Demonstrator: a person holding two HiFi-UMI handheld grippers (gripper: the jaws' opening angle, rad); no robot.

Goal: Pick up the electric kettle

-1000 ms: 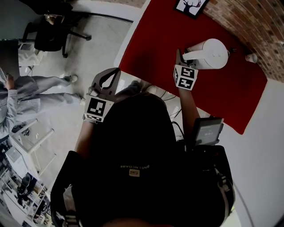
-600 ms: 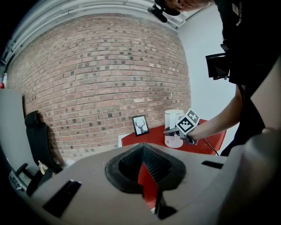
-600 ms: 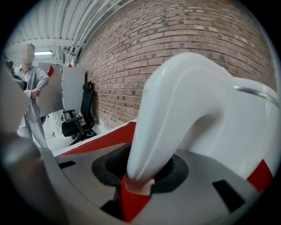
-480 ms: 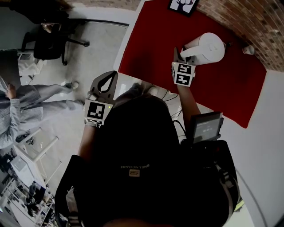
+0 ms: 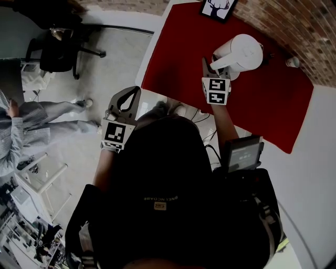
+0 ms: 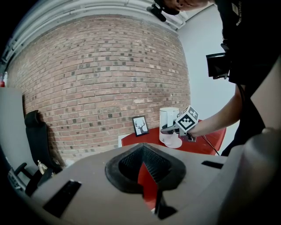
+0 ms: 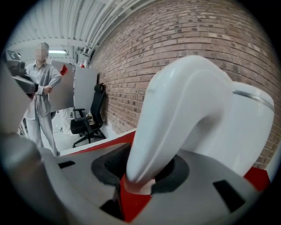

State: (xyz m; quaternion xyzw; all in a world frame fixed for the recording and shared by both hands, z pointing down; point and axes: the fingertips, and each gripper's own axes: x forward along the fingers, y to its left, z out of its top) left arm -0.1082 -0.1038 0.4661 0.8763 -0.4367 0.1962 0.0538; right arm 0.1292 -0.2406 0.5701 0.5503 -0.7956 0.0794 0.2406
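The white electric kettle point(image 5: 244, 52) stands at the far side of the red table cover point(image 5: 178, 47), close to the brick wall. My right gripper point(image 5: 209, 67) is at its handle point(image 7: 175, 114), which fills the space between the jaws. The pads touch the handle on both sides while the jaws are opening a little. In the left gripper view the kettle point(image 6: 168, 121) sits over its round base point(image 6: 172, 142). My left gripper point(image 5: 131, 92) hangs off the table's near left edge, shut and holding nothing.
A framed deer picture point(image 5: 219, 8) leans on the brick wall behind the kettle. A small white object point(image 5: 290, 62) lies at the wall on the right. A black office chair point(image 5: 58, 44) and a standing person point(image 5: 26, 113) are on the floor to the left.
The right gripper and the kettle have shifted slightly up the picture, toward the wall. The left gripper has stayed where it was.
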